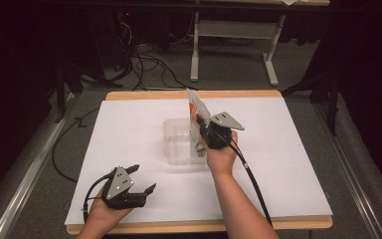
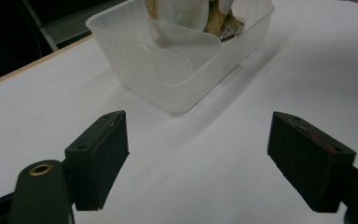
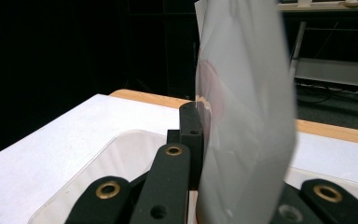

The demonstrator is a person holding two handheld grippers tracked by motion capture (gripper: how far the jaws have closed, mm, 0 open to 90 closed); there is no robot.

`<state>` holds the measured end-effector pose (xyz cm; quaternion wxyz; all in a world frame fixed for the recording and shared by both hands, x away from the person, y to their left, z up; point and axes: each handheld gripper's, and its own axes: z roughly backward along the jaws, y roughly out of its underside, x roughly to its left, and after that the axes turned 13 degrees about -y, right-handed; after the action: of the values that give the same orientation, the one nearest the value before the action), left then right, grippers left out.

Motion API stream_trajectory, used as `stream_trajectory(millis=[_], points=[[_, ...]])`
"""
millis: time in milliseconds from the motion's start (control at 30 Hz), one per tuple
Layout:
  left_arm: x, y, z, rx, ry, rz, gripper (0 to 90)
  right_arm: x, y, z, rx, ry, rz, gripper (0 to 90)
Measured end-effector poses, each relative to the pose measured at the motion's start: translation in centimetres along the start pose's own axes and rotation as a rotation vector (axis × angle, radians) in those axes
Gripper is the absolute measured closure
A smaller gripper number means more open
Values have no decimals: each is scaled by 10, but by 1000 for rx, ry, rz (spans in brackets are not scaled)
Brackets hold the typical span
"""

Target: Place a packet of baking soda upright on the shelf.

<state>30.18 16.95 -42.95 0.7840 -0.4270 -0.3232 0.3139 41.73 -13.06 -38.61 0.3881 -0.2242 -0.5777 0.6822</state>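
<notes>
A clear plastic tub (image 1: 177,142) stands in the middle of the white table; in the left gripper view the tub (image 2: 177,70) holds some tan and white contents at its far end. My right gripper (image 1: 205,124) hovers at the tub's right rim, shut on a flat whitish packet (image 1: 198,105) with a red mark that sticks upright. In the right gripper view the packet (image 3: 247,116) rises between the jaws, with the tub's rim (image 3: 116,144) below. My left gripper (image 1: 142,179) rests near the front left of the table, open and holding nothing, its fingers (image 2: 100,154) pointing at the tub.
The white sheet (image 1: 129,124) covers a wooden table with its edge (image 1: 189,93) showing at the back. Cables (image 1: 144,64) lie on the floor beyond, beside a table frame (image 1: 234,35). A dark curtain hangs at both sides.
</notes>
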Motion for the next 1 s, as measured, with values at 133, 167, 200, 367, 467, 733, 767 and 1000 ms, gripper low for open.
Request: stream_trajectory(millis=[133, 167, 200, 367, 467, 733, 767, 1000], points=[[0, 0, 0, 1, 1, -3, 208, 0, 1, 1, 1, -1, 6, 900], [0, 0, 0, 2, 0, -3, 208, 0, 1, 1, 1, -3, 5, 900], [0, 0, 0, 2, 0, -3, 208, 1, 1, 1, 3, -5, 2, 900], [0, 0, 1, -1, -1, -1, 208, 1, 5, 1, 8, -18, -7, 900], [0, 0, 1, -1, -1, -2, 208, 2, 7, 0, 16, -22, -8, 900], [0, 0, 1, -1, -1, -2, 208, 2, 13, 1, 22, -30, -23, 900], [0, 0, 1, -1, -3, -3, 208, 2, 14, 1, 22, -31, -23, 900], [0, 0, 1, -3, -2, -1, 208, 3, 22, 2, 38, -31, -21, 900]])
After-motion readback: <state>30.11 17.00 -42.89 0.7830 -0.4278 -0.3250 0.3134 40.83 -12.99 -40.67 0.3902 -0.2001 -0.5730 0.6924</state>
